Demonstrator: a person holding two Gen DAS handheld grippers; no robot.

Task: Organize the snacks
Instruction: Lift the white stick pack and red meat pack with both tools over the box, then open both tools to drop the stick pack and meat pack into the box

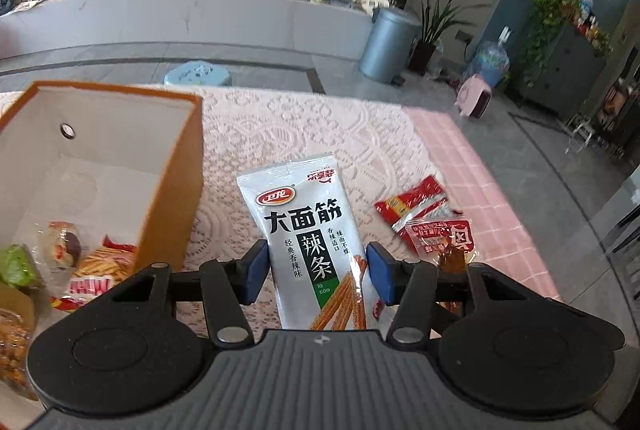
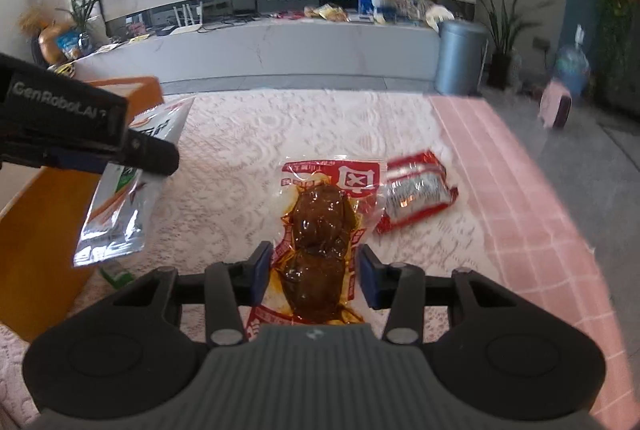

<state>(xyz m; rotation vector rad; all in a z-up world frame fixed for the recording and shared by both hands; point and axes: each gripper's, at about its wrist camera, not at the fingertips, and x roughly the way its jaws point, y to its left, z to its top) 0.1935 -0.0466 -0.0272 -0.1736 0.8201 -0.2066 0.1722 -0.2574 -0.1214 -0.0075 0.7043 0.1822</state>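
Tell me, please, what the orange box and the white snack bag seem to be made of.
The orange box looks like stiff matte cardboard: flat straight walls, a dull white inside, a small metal eyelet. The white snack bag looks like glossy plastic film, probably foil-lined: it glints, and the right wrist view shows a silvery, mirror-like side.

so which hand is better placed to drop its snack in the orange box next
Left. The left gripper holds the white latiao packet right beside the orange box, packet lifted clear in the right wrist view. The right gripper, holding the braised meat pack, is farther off.
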